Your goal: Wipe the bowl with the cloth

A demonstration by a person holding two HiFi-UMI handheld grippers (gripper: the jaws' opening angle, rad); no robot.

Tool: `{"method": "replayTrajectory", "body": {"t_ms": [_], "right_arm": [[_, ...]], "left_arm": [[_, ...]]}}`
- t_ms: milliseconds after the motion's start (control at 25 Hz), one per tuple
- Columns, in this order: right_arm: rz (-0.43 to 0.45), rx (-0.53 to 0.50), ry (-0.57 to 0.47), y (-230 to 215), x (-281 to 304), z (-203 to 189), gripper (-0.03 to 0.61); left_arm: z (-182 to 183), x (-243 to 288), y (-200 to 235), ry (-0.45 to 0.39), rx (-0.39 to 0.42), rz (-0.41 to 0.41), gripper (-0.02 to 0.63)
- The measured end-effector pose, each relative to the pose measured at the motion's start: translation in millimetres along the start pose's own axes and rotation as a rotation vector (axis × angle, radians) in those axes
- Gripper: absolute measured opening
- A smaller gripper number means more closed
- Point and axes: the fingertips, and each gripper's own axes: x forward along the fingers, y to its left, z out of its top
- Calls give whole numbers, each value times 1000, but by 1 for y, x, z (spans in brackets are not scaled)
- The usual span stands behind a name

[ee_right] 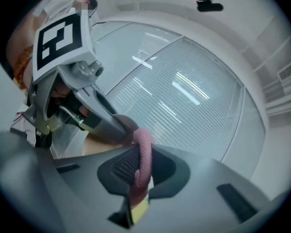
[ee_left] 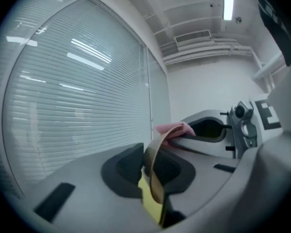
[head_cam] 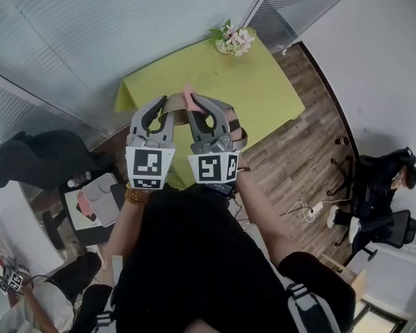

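Observation:
I hold both grippers up close together above the green table (head_cam: 263, 82). In the left gripper view a tan-brown bowl (ee_left: 153, 171) stands edge-on between the jaws, and my left gripper (ee_left: 153, 178) is shut on its rim. A pink cloth (ee_right: 143, 154) hangs between the jaws of my right gripper (ee_right: 140, 171), which is shut on it. The cloth (head_cam: 188, 94) pokes up between the left gripper (head_cam: 163, 104) and right gripper (head_cam: 197, 104) and lies against the bowl's rim (ee_right: 128, 126). Both grippers hide most of the bowl in the head view.
A bunch of flowers (head_cam: 234, 39) stands at the table's far corner. Glass walls with blinds (head_cam: 90, 33) run behind the table. Black office chairs stand at the left (head_cam: 38, 155) and right (head_cam: 381, 186) on a wooden floor (head_cam: 298, 158). A cable (head_cam: 301, 210) lies there.

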Motion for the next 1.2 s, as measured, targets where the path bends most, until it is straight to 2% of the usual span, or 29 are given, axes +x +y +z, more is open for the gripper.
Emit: {"method": "replayTrajectory", "body": {"t_ms": [120, 280, 320, 440, 480, 520, 560, 600, 720, 840, 920, 1040, 1080, 1120, 1160, 1200], "right_arm": [[-38, 158, -25, -6, -2, 6, 25], [-84, 315, -80, -14, -4, 12, 21], [-94, 383, -112, -15, -3, 14, 21], [-110, 616, -156, -16, -2, 15, 22], [-107, 657, -137, -14, -1, 11, 23], [-102, 668, -113, -12, 2, 6, 25], [-93, 642, -92, -11, 5, 1, 23], [-79, 572, -76, -12, 8, -2, 20], [-15, 205, -34, -13, 12, -1, 20], [35, -67, -48, -7, 12, 14, 20], [57, -183, -53, 1, 13, 21, 20], [51, -314, -45, 7, 12, 32, 20], [50, -347, -44, 9, 11, 35, 20], [49, -366, -45, 11, 11, 39, 20], [47, -369, -48, 11, 10, 42, 20], [40, -356, -52, 10, 10, 43, 20]], "left_arm": [[6, -8, 10, -77, -156, 6, 48], [13, -17, 22, -168, -364, -20, 55], [12, -19, 26, -188, -432, -32, 55], [2, -20, 39, -249, -742, -90, 60], [-3, -19, 42, -249, -800, -112, 62], [-7, -15, 42, -230, -793, -138, 64], [-11, -11, 39, -192, -732, -172, 66], [-14, -7, 33, -143, -638, -209, 69], [-21, -2, 14, 7, -313, -263, 79], [-14, -5, 12, 50, -65, -214, 86], [-6, -5, 14, 58, 53, -171, 86], [-10, -2, 17, 135, 285, -84, 58], [-11, -2, 19, 161, 335, -57, 58], [-11, -2, 21, 177, 342, -41, 50], [-9, -3, 23, 178, 306, -42, 43], [-6, -5, 24, 160, 236, -55, 32]]}}
